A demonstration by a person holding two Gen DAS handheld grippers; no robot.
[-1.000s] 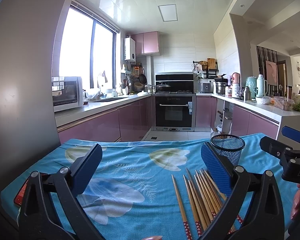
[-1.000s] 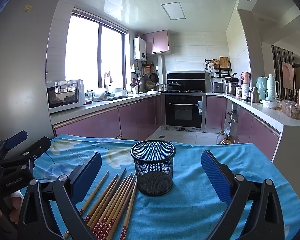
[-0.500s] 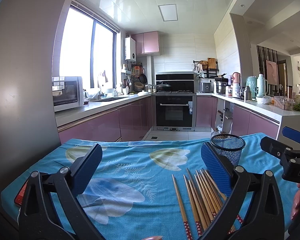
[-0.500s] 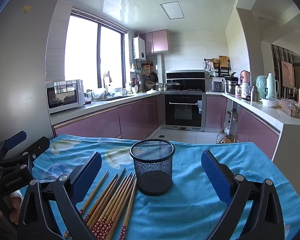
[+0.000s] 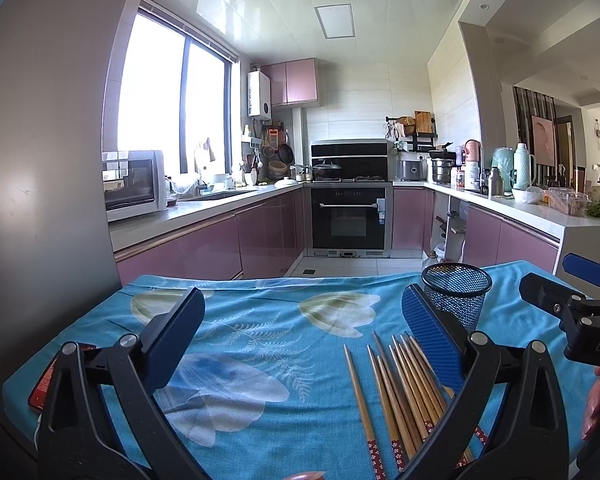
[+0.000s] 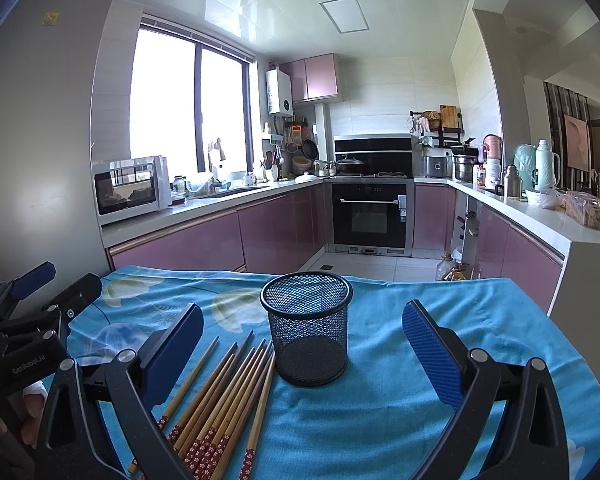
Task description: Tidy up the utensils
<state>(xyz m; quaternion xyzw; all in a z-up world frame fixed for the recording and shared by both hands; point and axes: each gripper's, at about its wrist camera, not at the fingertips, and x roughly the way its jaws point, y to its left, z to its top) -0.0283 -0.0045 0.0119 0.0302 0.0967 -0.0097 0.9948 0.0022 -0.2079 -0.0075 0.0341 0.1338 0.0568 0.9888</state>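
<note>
Several wooden chopsticks (image 6: 224, 396) with red patterned ends lie side by side on the blue floral tablecloth (image 6: 380, 400), just left of an upright, empty black mesh cup (image 6: 306, 336). In the left wrist view the chopsticks (image 5: 400, 388) lie low and right, with the cup (image 5: 456, 296) behind them. My left gripper (image 5: 300, 328) is open and empty above the cloth, left of the chopsticks. My right gripper (image 6: 302, 340) is open and empty, with the cup between its jaws in view but farther off. Each gripper shows at the edge of the other's view.
A red phone (image 5: 46, 380) lies at the table's left edge. Beyond the table's far edge is the kitchen floor, with pink cabinets and an oven (image 5: 350, 216). A grey fridge wall (image 5: 40, 160) stands close on the left, and a white counter (image 6: 580, 240) on the right.
Both views have shifted only slightly; the right gripper has eased a little toward the cup. Nothing was taken hold of or let go.
</note>
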